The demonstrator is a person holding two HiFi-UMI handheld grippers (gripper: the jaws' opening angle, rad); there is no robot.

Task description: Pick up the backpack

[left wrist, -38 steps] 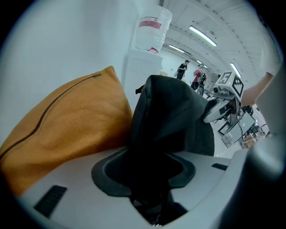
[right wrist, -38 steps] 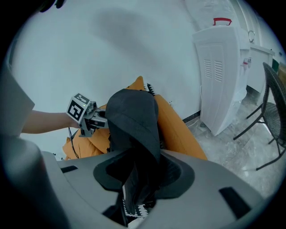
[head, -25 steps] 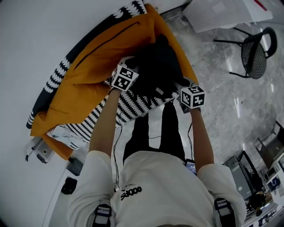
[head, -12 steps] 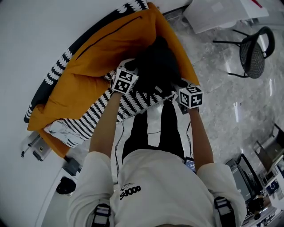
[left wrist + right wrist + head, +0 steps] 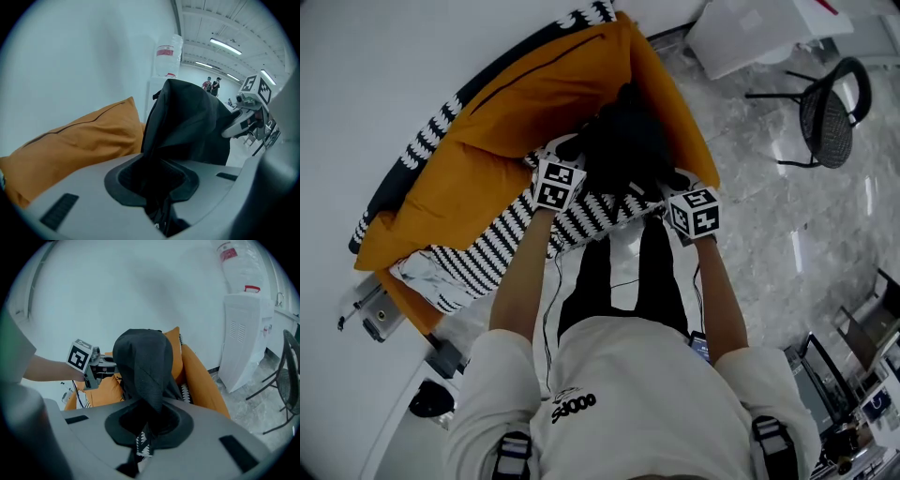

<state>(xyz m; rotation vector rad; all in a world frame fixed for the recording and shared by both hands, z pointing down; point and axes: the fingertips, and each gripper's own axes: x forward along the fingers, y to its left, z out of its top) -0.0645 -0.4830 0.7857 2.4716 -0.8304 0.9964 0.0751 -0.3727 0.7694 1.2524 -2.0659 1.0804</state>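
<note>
The black backpack (image 5: 623,141) hangs bunched between both grippers above the orange cushion (image 5: 506,122). My left gripper (image 5: 565,169) grips its left side. In the left gripper view the jaws are closing, pinched on a fold of the backpack's (image 5: 187,122) black fabric. My right gripper (image 5: 680,192) grips the right side. In the right gripper view its jaws are closing on a black strap of the backpack (image 5: 143,362), with striped cloth showing beneath. Each gripper sees the other: the right gripper (image 5: 248,117) and the left gripper (image 5: 89,364).
A black-and-white striped cover (image 5: 572,220) lies over the cushion's near edge, against a white wall. A white water dispenser (image 5: 246,338) stands at the right, and a black wire chair (image 5: 830,103) stands on the marble floor. The person's legs are just below the grippers.
Both grippers have risen and drawn back toward the person. They have pulled the black backpack up off the orange cushion.
</note>
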